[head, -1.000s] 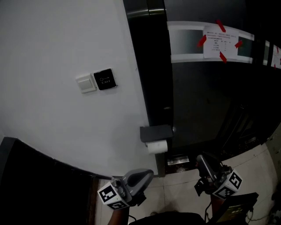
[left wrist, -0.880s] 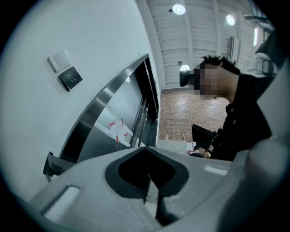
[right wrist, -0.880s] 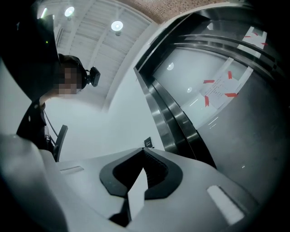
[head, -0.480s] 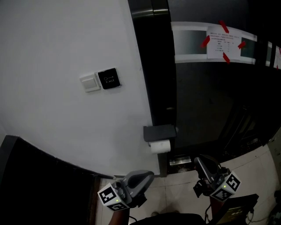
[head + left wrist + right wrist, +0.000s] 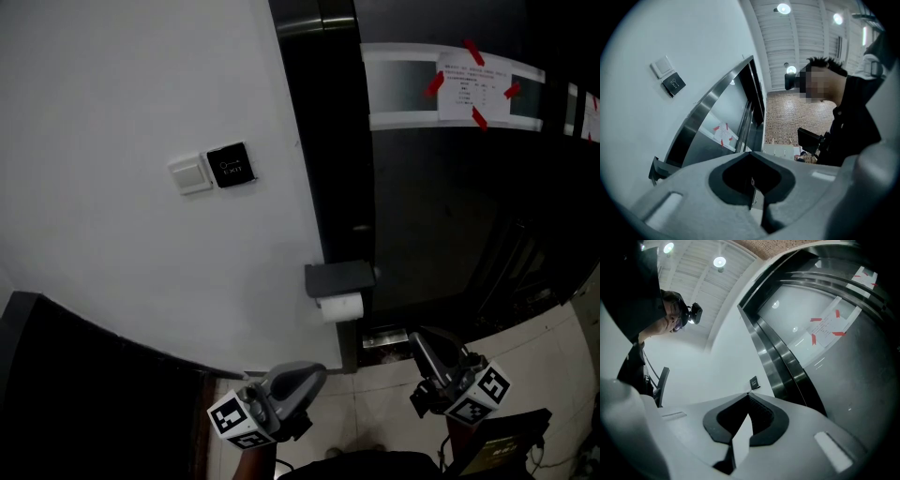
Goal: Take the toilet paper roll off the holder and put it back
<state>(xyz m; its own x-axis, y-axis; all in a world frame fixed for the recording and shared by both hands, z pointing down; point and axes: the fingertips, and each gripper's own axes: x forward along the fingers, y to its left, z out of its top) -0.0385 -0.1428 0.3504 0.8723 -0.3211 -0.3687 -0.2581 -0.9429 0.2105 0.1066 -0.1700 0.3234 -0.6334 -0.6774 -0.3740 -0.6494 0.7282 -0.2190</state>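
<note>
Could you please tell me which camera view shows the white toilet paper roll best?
The head view: the white toilet paper roll hangs in plain sight under its dark grey wall holder. Neither gripper view shows the roll.

Left gripper (image 5: pixel 750 153) is aiming up along white wall (image 5: pixel 703 47), jaws sitting together, probably empty; person (image 5: pixel 853 122) is standing right.

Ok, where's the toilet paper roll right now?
Head view, centre, slightly low: the toilet paper roll hangs under the dark holder at the white wall's right edge, beside the black door frame.
</note>
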